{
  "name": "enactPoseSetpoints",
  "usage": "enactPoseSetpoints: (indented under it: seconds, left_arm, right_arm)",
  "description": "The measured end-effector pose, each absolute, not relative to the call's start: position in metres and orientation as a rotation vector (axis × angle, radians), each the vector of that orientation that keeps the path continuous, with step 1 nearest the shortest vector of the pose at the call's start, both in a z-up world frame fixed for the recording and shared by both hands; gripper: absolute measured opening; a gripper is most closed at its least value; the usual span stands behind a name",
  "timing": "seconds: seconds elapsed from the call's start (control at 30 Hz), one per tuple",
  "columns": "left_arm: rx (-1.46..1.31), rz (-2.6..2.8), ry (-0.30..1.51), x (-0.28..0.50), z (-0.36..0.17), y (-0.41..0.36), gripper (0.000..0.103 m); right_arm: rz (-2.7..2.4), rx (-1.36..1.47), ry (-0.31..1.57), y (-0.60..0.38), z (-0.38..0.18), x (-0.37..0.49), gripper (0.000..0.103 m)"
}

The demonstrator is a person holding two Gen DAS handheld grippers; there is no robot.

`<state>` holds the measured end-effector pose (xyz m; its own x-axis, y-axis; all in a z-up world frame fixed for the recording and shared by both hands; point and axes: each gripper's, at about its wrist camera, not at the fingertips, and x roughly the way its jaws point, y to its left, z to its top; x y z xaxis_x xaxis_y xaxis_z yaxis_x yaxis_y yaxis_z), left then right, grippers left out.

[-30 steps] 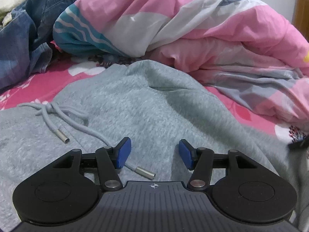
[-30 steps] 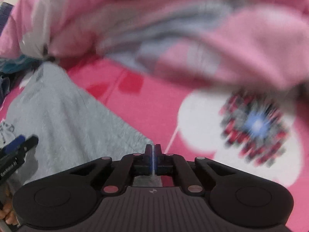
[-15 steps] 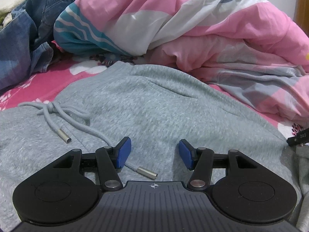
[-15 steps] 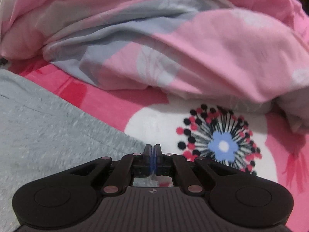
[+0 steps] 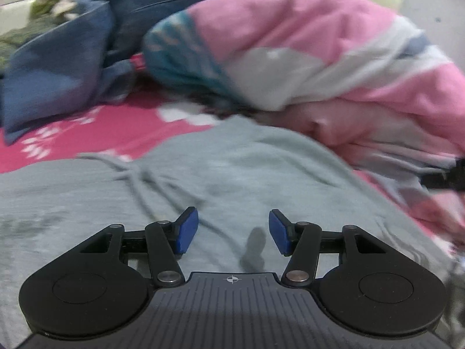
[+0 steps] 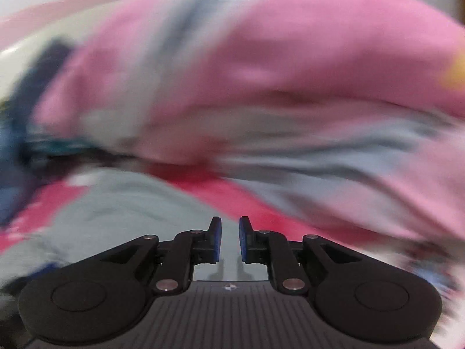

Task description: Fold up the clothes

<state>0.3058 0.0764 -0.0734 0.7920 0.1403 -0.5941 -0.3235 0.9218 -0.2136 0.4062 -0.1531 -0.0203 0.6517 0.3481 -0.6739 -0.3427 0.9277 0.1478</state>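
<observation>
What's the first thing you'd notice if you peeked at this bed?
A big pink, white and teal quilt is heaped at the back of the bed. In front of it lies a grey sweatshirt with a drawstring, spread on the pink flowered sheet. Crumpled blue jeans sit at the back left.

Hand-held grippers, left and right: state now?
Left hand-held gripper: open, jaws closing, holding nothing, over the grey garment.
Right hand-held gripper: jaws opening, nothing between them.

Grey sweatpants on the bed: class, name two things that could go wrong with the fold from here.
1. The loose drawstring lies just ahead of the open left gripper; it may snag.
2. The pink duvet crowds the grey sweatpants; the opening, empty right gripper might pinch bedding instead.
</observation>
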Motion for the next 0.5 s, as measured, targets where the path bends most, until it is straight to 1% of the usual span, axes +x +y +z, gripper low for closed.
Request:
enactPoseSetpoints:
  seconds: [0.1, 0.27, 0.4, 0.5]
  left_arm:
    - [-0.356, 0.299, 0.612, 0.304, -0.075, 0.094, 0.048]
    - [-0.355, 0.289, 0.615, 0.304, -0.077, 0.101, 0.047]
    - [-0.336, 0.277, 0.611, 0.303, -0.076, 0.099, 0.047]
    - [-0.325, 0.268, 0.612, 0.304, -0.076, 0.097, 0.048]
  right_arm:
    - [0.518, -0.037, 0.761, -0.095, -0.039, 0.436, 0.014]
    - [0.552, 0.005, 0.838, -0.029, -0.088, 0.495, 0.013]
    - [0.457, 0.126, 0.85, -0.028, -0.113, 0.517, 0.008]
    - [0.377, 0.261, 0.857, -0.054, -0.11, 0.526, 0.009]
